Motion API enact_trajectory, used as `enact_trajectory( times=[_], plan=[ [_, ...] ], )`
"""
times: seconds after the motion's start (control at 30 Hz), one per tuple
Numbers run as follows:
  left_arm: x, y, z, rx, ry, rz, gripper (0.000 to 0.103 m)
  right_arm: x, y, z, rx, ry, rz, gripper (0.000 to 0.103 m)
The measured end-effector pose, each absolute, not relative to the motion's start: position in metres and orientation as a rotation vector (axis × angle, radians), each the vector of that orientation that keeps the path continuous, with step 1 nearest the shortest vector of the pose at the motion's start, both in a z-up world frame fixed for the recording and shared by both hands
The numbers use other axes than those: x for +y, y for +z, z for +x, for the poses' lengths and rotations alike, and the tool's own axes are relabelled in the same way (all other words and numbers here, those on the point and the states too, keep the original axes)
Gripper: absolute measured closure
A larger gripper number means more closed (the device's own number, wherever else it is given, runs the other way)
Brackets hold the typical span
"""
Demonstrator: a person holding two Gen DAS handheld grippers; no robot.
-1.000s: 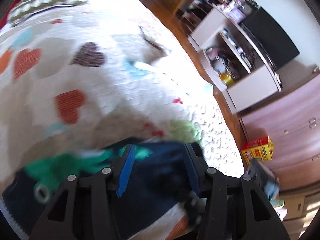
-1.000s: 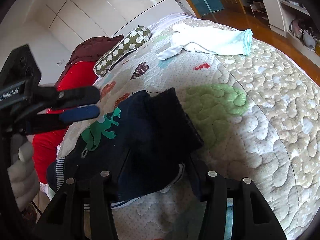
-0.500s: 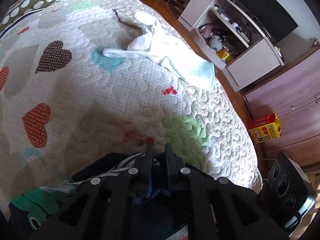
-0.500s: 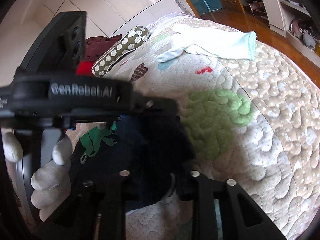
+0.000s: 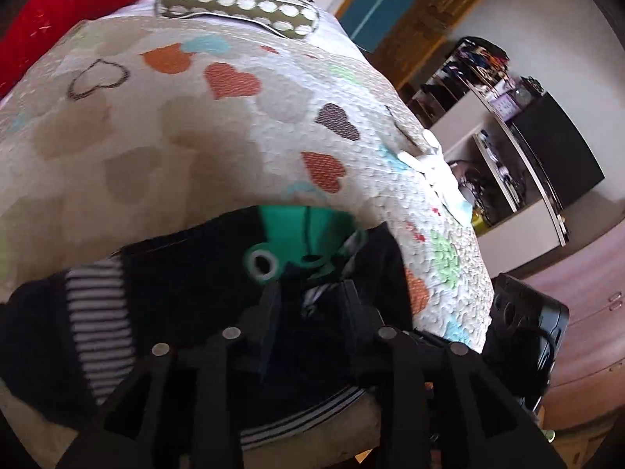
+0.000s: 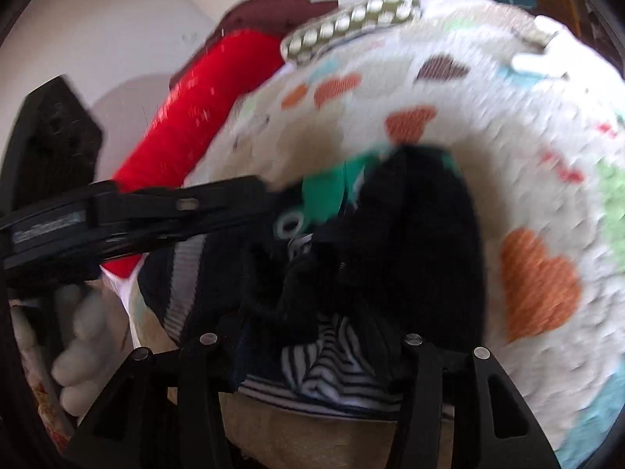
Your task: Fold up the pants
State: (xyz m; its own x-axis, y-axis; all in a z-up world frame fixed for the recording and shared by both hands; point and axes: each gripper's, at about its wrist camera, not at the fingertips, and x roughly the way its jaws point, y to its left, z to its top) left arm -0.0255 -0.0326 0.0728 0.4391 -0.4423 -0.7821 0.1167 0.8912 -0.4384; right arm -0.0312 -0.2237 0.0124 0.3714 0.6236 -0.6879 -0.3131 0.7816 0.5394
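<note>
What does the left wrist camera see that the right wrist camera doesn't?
Only the left wrist view shows the white shelf unit with the black screen beside the bed, the wooden drawers and the left claw from behind.

Only the right wrist view shows a gloved hand holding the left claw's handle, and the right claw from behind.

Both show the dark pants with the green print and striped cuffs, the heart quilt, the spotted pillow and the red cushion.

The dark navy pants with a green dinosaur print [image 5: 218, 285] lie on the heart-patterned quilted bed [image 5: 187, 125], lower centre; the dotted olive pillow [image 5: 238, 8] sits behind, upper frame.
</note>
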Motion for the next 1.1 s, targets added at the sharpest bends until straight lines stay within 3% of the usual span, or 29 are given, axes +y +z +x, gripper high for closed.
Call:
enact_trajectory(
  times=[0.07, 0.13, 0.37, 0.43, 0.5, 0.7, 0.93, 1.1],
  plan=[
    [-0.004, 0.077, -0.048, 1.022, -0.305, -0.37, 0.054, -0.22, 0.017, -0.038, 1.004, 0.61, 0.319, 0.048],
    [0.021, 0.084, -0.072, 0.975, -0.262, -0.419, 0.05, -0.225, 0.025, -0.043, 0.996, 0.632, 0.346, 0.048],
    [0.072, 0.068, -0.109, 0.942, -0.191, -0.616, 0.05, -0.236, 0.064, -0.044, 0.901, 0.554, 0.364, 0.05],
    [0.075, 0.063, -0.113, 0.953, -0.171, -0.628, 0.05, -0.23, 0.061, -0.033, 0.938, 0.502, 0.323, 0.071],
    [0.076, 0.062, -0.118, 0.96, -0.154, -0.625, 0.05, -0.213, 0.05, -0.018, 1.005, 0.492, 0.288, 0.078],
    [0.084, 0.064, -0.128, 0.957, -0.125, -0.64, 0.05, -0.183, 0.019, 0.007, 1.117, 0.493, 0.185, 0.078],
    [0.084, 0.064, -0.136, 0.936, -0.13, -0.641, 0.049, -0.223, 0.078, -0.009, 0.965, 0.529, 0.29, 0.077],
    [0.075, 0.064, -0.139, 0.943, -0.138, -0.608, 0.049, -0.221, 0.074, 0.004, 1.008, 0.36, 0.24, 0.077]
  ],
)
